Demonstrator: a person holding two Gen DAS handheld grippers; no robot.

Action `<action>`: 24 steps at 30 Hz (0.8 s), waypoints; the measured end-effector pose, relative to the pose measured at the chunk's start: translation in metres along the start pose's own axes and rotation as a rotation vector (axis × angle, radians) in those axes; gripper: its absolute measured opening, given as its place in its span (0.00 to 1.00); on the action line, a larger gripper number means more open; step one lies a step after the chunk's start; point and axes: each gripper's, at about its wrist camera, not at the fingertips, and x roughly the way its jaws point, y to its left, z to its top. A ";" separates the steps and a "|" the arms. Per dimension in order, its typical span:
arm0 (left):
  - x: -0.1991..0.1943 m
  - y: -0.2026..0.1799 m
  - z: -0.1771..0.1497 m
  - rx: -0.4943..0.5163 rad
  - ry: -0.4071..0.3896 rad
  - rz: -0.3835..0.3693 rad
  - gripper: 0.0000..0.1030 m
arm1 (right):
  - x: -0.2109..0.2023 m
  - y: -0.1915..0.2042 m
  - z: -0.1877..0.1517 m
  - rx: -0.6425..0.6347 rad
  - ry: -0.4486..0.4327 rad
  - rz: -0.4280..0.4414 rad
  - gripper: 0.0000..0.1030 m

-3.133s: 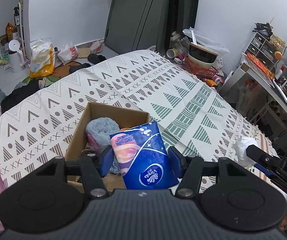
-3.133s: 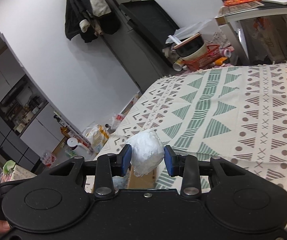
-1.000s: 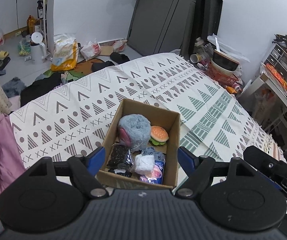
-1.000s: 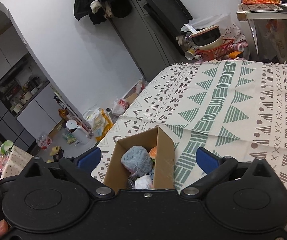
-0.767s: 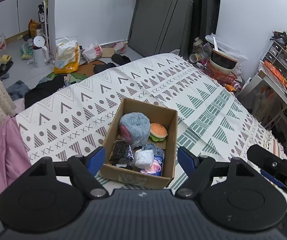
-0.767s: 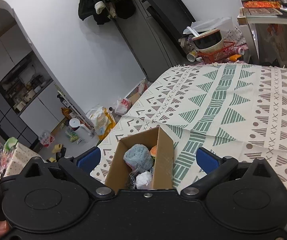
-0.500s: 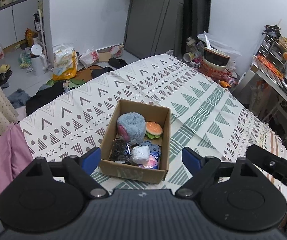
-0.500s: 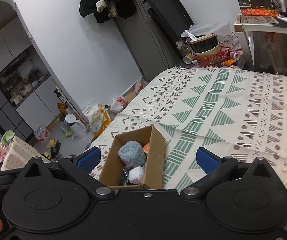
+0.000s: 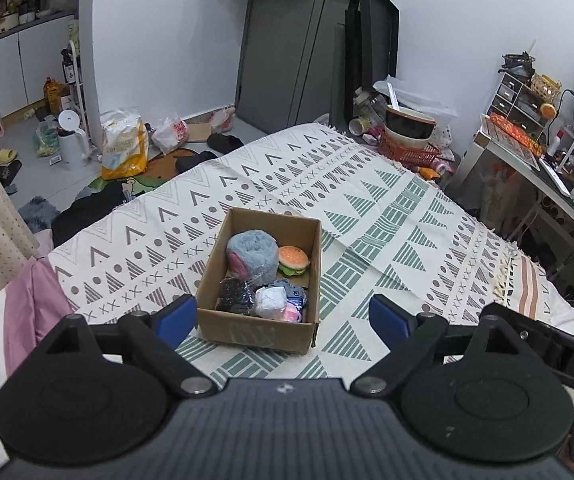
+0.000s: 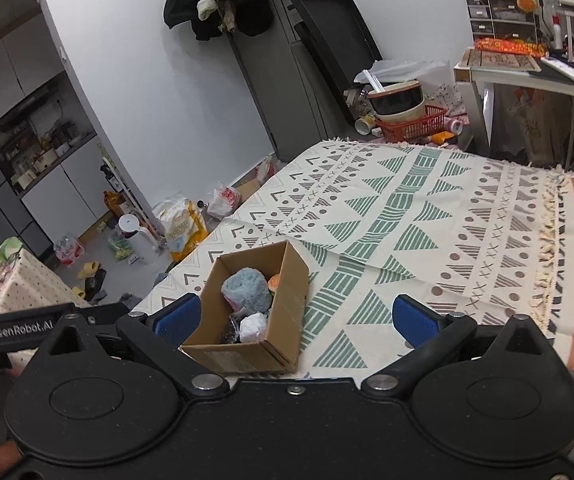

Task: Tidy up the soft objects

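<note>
A brown cardboard box [image 9: 261, 334] [image 10: 285, 292] sits on the patterned bedspread [image 9: 367, 208]. Inside lie a fluffy blue-grey plush [image 9: 252, 249] [image 10: 247, 290], a burger toy [image 9: 293, 260], a black bundle [image 9: 234, 296], a white plastic-wrapped ball [image 9: 270, 301] [image 10: 253, 327] and a blue tissue pack [image 9: 295, 304], mostly covered. My left gripper [image 9: 283, 316] hangs open above and in front of the box, holding nothing. My right gripper [image 10: 293, 316] is open too, raised on the box's right side, and is empty.
The bedspread [image 10: 427, 220] stretches wide to the right of the box. A pink sheet [image 9: 31, 300] hangs at the bed's left edge. Bags, a white kettle [image 9: 72, 140] and shoes litter the floor beyond. A red basket with bowls [image 9: 409, 138] and a cluttered desk [image 9: 543, 160] stand at the right.
About 3 s ago the left gripper held the blue tissue pack and the right held the white ball; both now lie in the box. Both grippers opened and have pulled back and upward.
</note>
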 end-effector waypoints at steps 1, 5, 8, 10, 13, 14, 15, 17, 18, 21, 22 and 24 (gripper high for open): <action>-0.003 0.000 0.000 0.002 -0.004 -0.001 0.89 | -0.004 0.001 -0.001 -0.008 -0.001 -0.002 1.00; -0.015 -0.002 -0.005 0.027 -0.009 -0.013 0.89 | -0.018 0.003 -0.004 -0.039 -0.009 -0.012 1.00; -0.021 -0.006 -0.011 0.049 -0.009 -0.009 0.89 | -0.029 0.003 -0.006 -0.064 -0.018 -0.022 1.00; -0.026 -0.007 -0.014 0.060 -0.011 -0.009 0.89 | -0.035 0.003 -0.008 -0.073 -0.021 -0.018 1.00; -0.033 -0.009 -0.021 0.071 -0.012 -0.006 0.90 | -0.044 0.000 -0.011 -0.069 -0.025 -0.006 1.00; -0.035 -0.009 -0.024 0.071 -0.014 -0.006 0.90 | -0.046 -0.001 -0.013 -0.069 -0.027 -0.004 1.00; -0.036 -0.009 -0.027 0.074 -0.014 -0.004 0.90 | -0.047 -0.002 -0.014 -0.071 -0.027 -0.006 1.00; -0.038 -0.009 -0.032 0.087 -0.009 0.000 0.93 | -0.049 -0.004 -0.017 -0.076 -0.025 -0.014 1.00; -0.038 -0.010 -0.034 0.092 -0.009 0.002 0.93 | -0.050 -0.004 -0.018 -0.079 -0.023 -0.016 1.00; -0.041 -0.012 -0.039 0.105 -0.009 0.001 0.93 | -0.053 -0.005 -0.023 -0.093 -0.016 -0.020 1.00; -0.042 -0.012 -0.040 0.110 -0.009 0.000 0.93 | -0.054 -0.005 -0.024 -0.095 -0.015 -0.018 1.00; -0.044 -0.014 -0.043 0.128 -0.014 0.002 0.93 | -0.058 -0.005 -0.028 -0.097 -0.015 -0.012 1.00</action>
